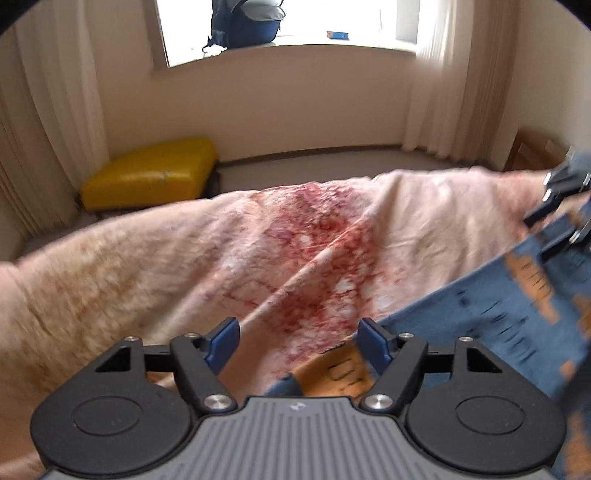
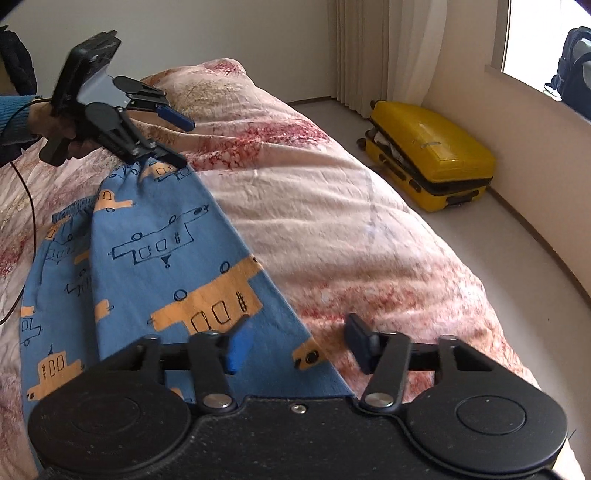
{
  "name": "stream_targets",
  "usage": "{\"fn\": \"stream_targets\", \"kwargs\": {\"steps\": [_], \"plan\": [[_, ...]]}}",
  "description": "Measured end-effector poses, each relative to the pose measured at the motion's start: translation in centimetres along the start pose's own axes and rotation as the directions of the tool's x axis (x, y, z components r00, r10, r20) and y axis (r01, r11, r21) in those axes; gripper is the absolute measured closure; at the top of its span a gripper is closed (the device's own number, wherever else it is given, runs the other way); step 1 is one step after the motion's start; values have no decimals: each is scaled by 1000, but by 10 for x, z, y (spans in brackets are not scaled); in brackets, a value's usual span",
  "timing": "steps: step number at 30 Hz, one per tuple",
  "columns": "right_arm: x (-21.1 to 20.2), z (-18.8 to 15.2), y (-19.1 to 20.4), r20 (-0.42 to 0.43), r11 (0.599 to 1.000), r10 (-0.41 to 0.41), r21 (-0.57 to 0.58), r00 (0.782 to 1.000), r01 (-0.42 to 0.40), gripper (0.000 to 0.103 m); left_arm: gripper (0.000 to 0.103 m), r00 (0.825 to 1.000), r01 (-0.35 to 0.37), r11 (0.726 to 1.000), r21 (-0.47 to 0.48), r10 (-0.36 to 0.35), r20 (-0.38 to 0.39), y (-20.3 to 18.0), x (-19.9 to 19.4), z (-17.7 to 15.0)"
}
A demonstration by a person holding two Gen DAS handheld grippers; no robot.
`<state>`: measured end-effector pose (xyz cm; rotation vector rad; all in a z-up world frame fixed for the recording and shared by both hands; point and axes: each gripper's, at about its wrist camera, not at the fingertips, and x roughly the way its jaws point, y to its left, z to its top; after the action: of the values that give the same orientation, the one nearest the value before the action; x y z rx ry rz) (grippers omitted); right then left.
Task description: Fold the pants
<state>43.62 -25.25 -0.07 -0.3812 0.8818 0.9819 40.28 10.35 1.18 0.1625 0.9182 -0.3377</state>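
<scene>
Blue pants with orange and outlined vehicle prints lie folded lengthwise on a pink and red floral bedspread. They also show at the right of the left wrist view. My left gripper is open, its jaws wide apart just above the waistband end; it shows in the right wrist view, held in a hand. My right gripper is open over the pants' near edge, and it shows at the far right of the left wrist view.
A yellow suitcase lies on the floor by the wall beside the bed, also in the left wrist view. Curtains hang at both sides of a window sill with a dark backpack. A black cable trails over the bed at left.
</scene>
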Motion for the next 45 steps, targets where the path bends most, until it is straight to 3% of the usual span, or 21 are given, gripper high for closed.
{"fn": "stream_targets", "kwargs": {"steps": [3, 6, 11, 14, 20, 23, 27, 29, 32, 35, 37, 40, 45], "plan": [[-4, -1, 0, 3, 1000, 6, -8, 1000, -6, 55, 26, 996, 94, 996, 1, -94, -4, 3, -6, -1], [-3, -3, 2, -9, 1000, -4, -7, 1000, 4, 55, 27, 996, 88, 996, 20, -88, -30, 5, -1, 0], [0, -7, 7, -23, 1000, -18, -21, 1000, 18, 58, 52, 990, 84, 992, 91, -73, -118, -4, 9, -2], [4, -8, 9, -31, 999, -32, -19, 999, 31, 62, 71, 992, 54, 988, 145, -36, -120, -11, 6, -5], [7, -5, 16, -31, 996, -82, -21, 996, 81, 63, 98, 995, 4, 994, 112, 8, -104, -13, 2, -8], [9, -5, 19, -24, 994, -105, -14, 994, 105, 66, 102, 995, -60, 991, 117, 68, -68, -24, -2, -11], [12, -9, 29, -34, 989, -144, -47, 989, 142, 99, 103, 989, -149, 985, 81, 148, 18, -39, -16, -17], [8, -7, 37, -12, 979, -190, -78, 982, 189, 101, 103, 980, -189, 979, 75, 182, 86, -47, -29, -18], [-3, 1, 47, 46, 956, -271, -104, 961, 274, 102, 103, 952, -256, 965, 59, 241, 191, -52, -48, -15], [-13, 22, 49, 144, 906, -379, -140, 914, 398, 102, 103, 914, -334, 941, 48, 311, 262, -50, -54, -5], [-12, 37, 43, 188, 884, -425, -122, 885, 451, 102, 103, 909, -347, 938, 18, 332, 251, -41, -47, 4], [6, 59, 29, 186, 870, -460, -101, 868, 482, 102, 103, 917, -348, 937, -33, 348, 197, -24, -24, 14], [61, 67, 9, 82, 870, -475, -107, 876, 481, 102, 103, 932, -349, 936, -40, 352, 92, -8, 15, 9]]}}
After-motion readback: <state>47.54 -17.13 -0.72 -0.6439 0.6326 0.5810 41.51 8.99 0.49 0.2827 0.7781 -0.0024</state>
